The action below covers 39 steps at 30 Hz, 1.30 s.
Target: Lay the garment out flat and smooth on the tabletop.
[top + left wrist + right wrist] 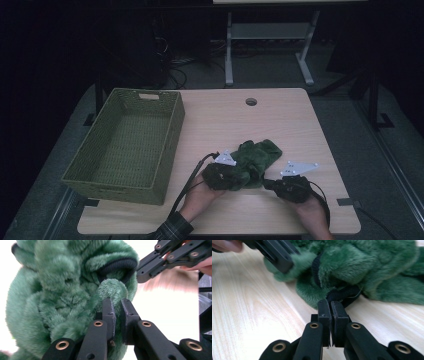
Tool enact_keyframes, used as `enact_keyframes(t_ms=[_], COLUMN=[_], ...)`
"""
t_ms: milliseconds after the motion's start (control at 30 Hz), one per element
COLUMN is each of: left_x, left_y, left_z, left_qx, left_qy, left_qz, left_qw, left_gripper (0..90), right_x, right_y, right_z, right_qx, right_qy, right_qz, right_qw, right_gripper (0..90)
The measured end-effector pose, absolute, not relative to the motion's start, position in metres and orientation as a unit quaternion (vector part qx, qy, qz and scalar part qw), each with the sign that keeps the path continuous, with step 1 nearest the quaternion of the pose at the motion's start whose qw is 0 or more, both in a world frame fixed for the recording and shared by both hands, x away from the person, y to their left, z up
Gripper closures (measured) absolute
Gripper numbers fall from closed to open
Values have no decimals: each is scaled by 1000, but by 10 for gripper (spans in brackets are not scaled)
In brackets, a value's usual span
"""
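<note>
A fluffy green garment (256,158) with black ribbed trim lies bunched on the wooden table (280,120), near its front middle. My left gripper (223,175) is at the garment's left end, shut on a fold of green fleece (112,290). My right gripper (272,184) is at its lower right edge, shut on the black ribbed trim (342,296). In the left gripper view, the right gripper's jaws reach in from the upper right toward the black trim (117,266). The left gripper shows at upper left in the right gripper view, on the fleece (297,265).
An empty green wicker basket (170,145) stands on the table's left side, reaching past the front left. A round cable hole (251,102) sits near the far edge. A white desk frame (270,50) stands on the floor beyond the table.
</note>
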<state>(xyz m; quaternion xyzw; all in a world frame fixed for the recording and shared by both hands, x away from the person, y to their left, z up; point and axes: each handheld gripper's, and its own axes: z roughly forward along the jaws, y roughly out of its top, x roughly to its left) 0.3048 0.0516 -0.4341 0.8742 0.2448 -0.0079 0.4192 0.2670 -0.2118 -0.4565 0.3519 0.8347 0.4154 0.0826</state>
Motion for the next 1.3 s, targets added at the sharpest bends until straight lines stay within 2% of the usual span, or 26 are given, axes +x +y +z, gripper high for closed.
enact_keyframes(t_ms=[267, 533, 700, 933, 1033, 1133, 1300], left_x=[306, 308, 306, 302, 299, 297, 288], left_y=[70, 93, 108, 125, 128, 130, 130], left_z=[-415, -407, -415, -439, -445, -435, -411], left_qx=[855, 847, 846, 852, 855, 851, 847], left_qy=[254, 271, 285, 315, 321, 321, 302], left_qz=[-4, 8, 10, -6, -6, 8, 26], left_qw=[452, 458, 450, 417, 406, 415, 437], left_gripper=[837, 843, 859, 863, 818, 746, 734], right_x=[266, 261, 255, 244, 244, 245, 242], right_y=[-229, -249, -263, -271, -268, -267, -270], right_z=[-446, -437, -436, -443, -448, -447, -438], right_qx=[364, 381, 392, 410, 411, 409, 405], right_qy=[821, 807, 802, 804, 810, 811, 802], right_qz=[426, 429, 423, 406, 396, 396, 407], right_qw=[112, 141, 154, 144, 133, 137, 164], right_gripper=[876, 877, 878, 878, 873, 828, 778])
